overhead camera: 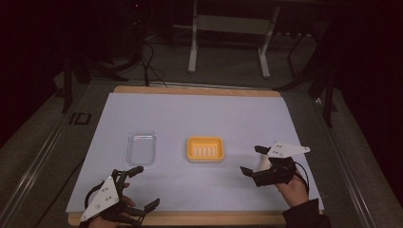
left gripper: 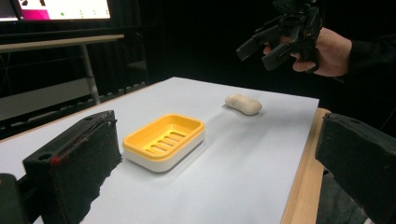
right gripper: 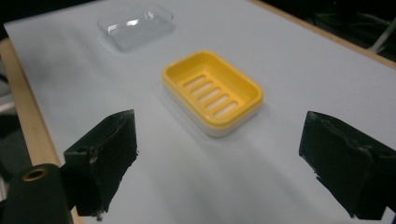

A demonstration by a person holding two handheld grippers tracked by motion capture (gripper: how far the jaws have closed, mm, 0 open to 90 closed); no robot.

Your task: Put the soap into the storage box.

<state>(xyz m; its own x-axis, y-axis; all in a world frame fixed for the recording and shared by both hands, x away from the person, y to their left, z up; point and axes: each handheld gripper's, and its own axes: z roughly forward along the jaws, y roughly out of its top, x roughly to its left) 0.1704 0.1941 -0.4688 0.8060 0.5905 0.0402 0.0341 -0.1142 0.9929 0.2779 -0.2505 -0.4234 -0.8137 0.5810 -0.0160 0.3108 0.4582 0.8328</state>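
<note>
White paper covers the table (overhead camera: pixel 199 114) in a dark room. At lower left of the high view the left gripper (overhead camera: pixel 139 189) rests low near the table's edge, jaws spread, nothing between them. At right, a hand (overhead camera: pixel 292 187) holds the right gripper (overhead camera: pixel 253 160) raised and angled toward the yellow soap dish (overhead camera: pixel 205 149), jaws wide, empty. A soap bar (left gripper: pixel 243 103) lies below it. Left of centre sits a clear lid (overhead camera: pixel 141 147)

Open sheet is lying all round the yellow soap dish (overhead camera: pixel 205 149); clear lid (overhead camera: pixel 141 147) & soap bar (left gripper: pixel 243 103) are flanking it.
</note>
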